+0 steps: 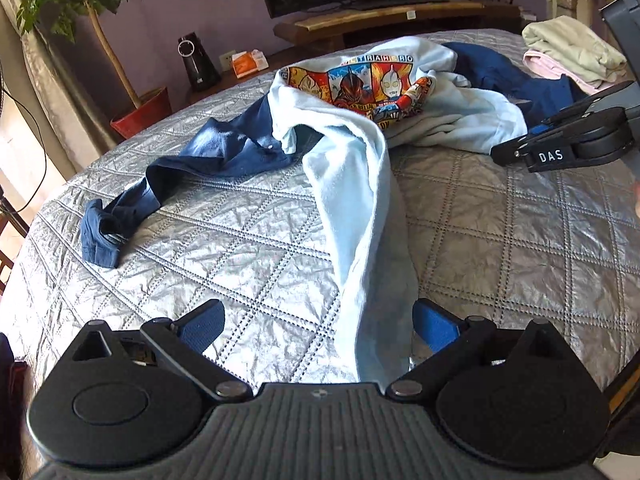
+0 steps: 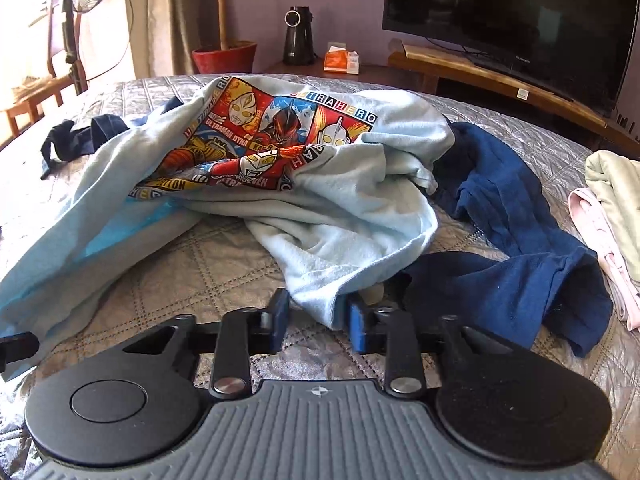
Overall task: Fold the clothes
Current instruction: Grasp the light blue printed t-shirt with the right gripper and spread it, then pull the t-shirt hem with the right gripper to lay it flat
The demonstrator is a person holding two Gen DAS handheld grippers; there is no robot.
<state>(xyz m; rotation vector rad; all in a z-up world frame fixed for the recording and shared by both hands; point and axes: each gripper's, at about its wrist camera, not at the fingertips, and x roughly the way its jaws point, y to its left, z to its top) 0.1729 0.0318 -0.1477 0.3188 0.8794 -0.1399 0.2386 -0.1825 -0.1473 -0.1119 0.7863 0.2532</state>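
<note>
My left claw (image 1: 318, 326) is spread wide, released; a fold of the shirt (image 1: 352, 184) runs down between its fingers, nothing pinched. My right claw (image 2: 318, 316) is clenched on the shirt's pale-blue hem. Shirt lies crumpled mid-bed (image 1: 224, 240), print (image 2: 276, 136) facing up, navy sleeves trailing to 9 and 3 o'clock. Folded stack (image 2: 612, 216) of beige and pink cloth sits at 3 o'clock in the right view, near the navy sleeve (image 2: 508, 280).
</note>
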